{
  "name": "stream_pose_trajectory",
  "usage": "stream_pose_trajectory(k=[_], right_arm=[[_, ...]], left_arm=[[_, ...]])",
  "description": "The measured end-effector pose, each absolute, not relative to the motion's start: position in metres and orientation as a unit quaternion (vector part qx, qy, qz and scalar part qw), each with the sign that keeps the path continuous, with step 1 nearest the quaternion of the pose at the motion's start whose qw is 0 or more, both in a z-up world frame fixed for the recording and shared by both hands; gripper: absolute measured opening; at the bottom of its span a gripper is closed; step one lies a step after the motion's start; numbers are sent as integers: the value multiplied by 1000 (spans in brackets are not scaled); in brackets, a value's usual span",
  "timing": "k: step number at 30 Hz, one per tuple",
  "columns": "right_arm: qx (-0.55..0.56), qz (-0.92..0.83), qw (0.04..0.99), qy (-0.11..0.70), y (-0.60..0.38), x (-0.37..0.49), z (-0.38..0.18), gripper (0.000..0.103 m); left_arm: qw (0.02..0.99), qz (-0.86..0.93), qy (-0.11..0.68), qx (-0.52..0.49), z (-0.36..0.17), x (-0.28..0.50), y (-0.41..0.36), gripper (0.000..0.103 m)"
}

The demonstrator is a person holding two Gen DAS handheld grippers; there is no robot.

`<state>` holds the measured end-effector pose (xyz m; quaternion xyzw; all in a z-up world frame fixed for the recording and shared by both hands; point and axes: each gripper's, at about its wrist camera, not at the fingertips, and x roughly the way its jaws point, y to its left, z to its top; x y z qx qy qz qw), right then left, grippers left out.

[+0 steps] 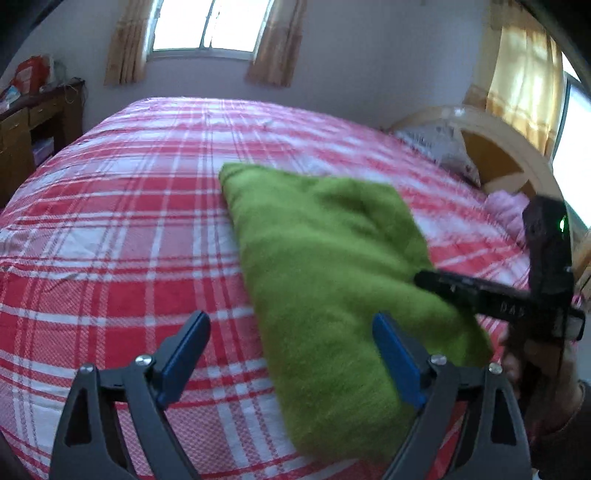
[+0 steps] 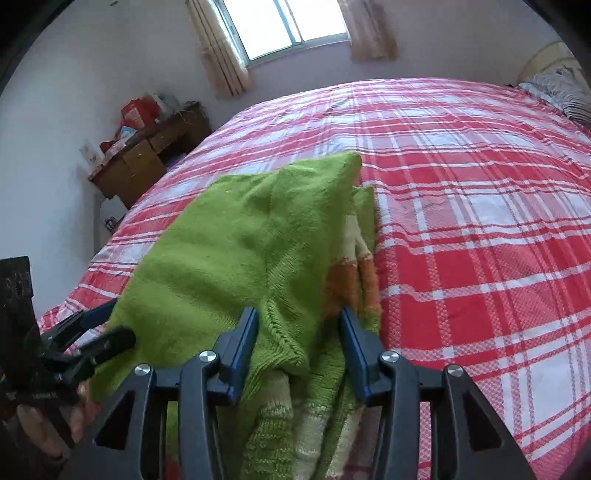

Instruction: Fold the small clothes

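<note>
A soft green knit sweater (image 1: 325,266) lies folded on the plaid bed (image 1: 110,229). Left tongs (image 1: 291,354) gape wide, empty; right tongs (image 2: 299,350) straddle its near edge, half open, not pinching. Looks light and floppy; best gripped at corners.

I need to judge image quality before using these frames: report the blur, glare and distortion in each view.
Left wrist view: the green sweater is smeared soft, the window blows out white, and the fisheye bulges the plaid bedspread. Right wrist view: sharper, with knit stitches legible, though its window is also overexposed and black vignette fills the corners.
</note>
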<state>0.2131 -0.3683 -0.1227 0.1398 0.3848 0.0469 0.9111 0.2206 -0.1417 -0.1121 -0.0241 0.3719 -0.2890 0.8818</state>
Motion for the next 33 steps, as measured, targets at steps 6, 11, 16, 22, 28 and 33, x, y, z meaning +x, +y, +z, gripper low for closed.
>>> stream_pose_trajectory(k=[6, 11, 16, 22, 28, 33], right_arm=[[216, 54, 912, 346, -400, 223, -111, 71], [242, 51, 895, 372, -416, 254, -127, 71], [255, 75, 886, 381, -418, 274, -143, 71], [252, 102, 886, 376, -417, 280, -146, 69], [274, 129, 878, 372, -419, 282, -151, 48], [291, 130, 869, 379, -423, 291, -157, 48]], left_arm=[[863, -296, 407, -42, -129, 235, -150, 92], [849, -313, 423, -52, -135, 238, -151, 93], [846, -322, 421, -55, -134, 236, -151, 92], [841, -341, 416, -60, -133, 232, -151, 80], [845, -341, 411, -36, -130, 227, -159, 74], [848, -336, 409, -24, -130, 228, -163, 72]])
